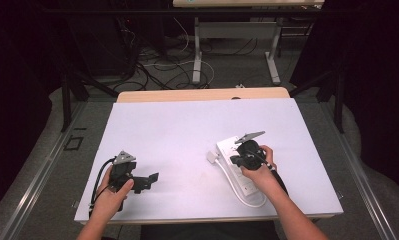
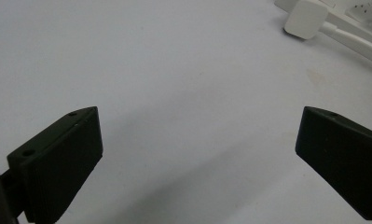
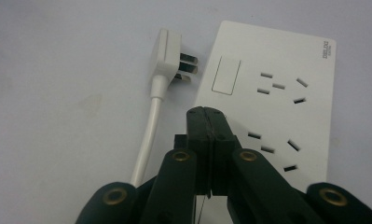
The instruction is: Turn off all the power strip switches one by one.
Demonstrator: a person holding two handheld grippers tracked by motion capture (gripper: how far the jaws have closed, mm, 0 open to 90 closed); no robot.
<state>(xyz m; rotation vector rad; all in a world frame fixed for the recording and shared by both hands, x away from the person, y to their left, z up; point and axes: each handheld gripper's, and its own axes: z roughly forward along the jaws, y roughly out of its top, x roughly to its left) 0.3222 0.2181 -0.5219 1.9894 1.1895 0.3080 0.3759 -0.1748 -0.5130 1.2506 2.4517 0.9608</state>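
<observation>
**Plug lies loose beside the power strip, right jaws closed above it**

The white-topped bench (image 1: 187, 135) carries a flat white plastic power strip (image 3: 286, 79) at its near right, with its white cord looping off the near end. The strip's own white three-pin plug (image 3: 167, 58) lies on the bench just left of the strip's far end, pins pointing toward the strip, touching none of the sockets.

The step in hand looks like picking up that plug. To do it well, I judge the right gripper (image 3: 206, 114) should open first, shift left off the strip, and come down across the plug's flat body rather than its cord or pins, so the pins stay free to meet a socket squarely.

The right gripper hovers over the strip's near-left edge with its jaws pressed together, holding nothing. The left gripper (image 2: 197, 140) sits at the near left, well apart from the strip, jaws spread wide over bare bench and empty.
</observation>
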